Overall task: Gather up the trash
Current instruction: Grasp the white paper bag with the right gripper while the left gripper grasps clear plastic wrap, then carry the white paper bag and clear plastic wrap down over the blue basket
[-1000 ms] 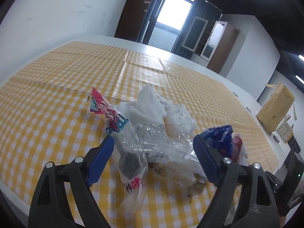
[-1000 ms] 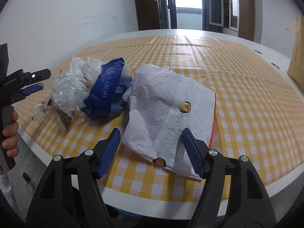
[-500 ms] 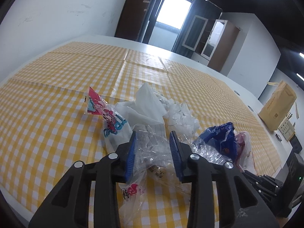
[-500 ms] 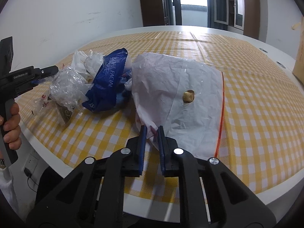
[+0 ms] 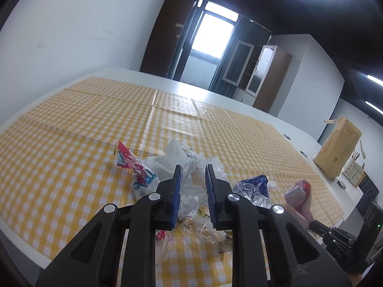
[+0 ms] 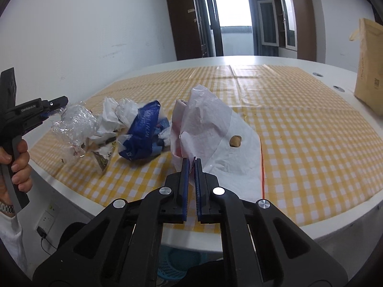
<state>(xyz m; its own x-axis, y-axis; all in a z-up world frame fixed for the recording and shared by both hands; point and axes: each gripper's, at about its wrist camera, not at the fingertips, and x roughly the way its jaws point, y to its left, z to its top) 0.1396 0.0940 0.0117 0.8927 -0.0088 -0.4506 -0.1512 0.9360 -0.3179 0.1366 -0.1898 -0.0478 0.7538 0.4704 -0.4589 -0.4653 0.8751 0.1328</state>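
Left gripper (image 5: 191,186): fingers narrow, having just been closing, with crumpled clear plastic film (image 5: 190,197) pinched between the pads. In the right wrist view the film hangs from that gripper at the left end of the litter, its lower folds reaching down to the tabletop (image 6: 311,131).

Right gripper (image 6: 191,167): fingers all but together, having just closed, nipping the near edge of a white plastic bag (image 6: 215,138). The bag's pinched corner stands raised in a peak; the rest lies flat on the yellow checked cloth, with a small brown scrap (image 6: 235,141) on top.

Between the two grips, on the cloth: crumpled white tissue (image 6: 119,114), a blue wrapper (image 6: 143,131) and a pink printed packet (image 5: 130,165).

Handling, as judged: all items are light, limp and slick. The film may slide out of a shallow pinch; a bunched fold holds better than a single layer. The bag will sag and could tip the scrap off when lifted; its gathered rim is the sound place to hold.

A blue basket (image 6: 177,265) shows below the tabletop edge, possibly the bin.
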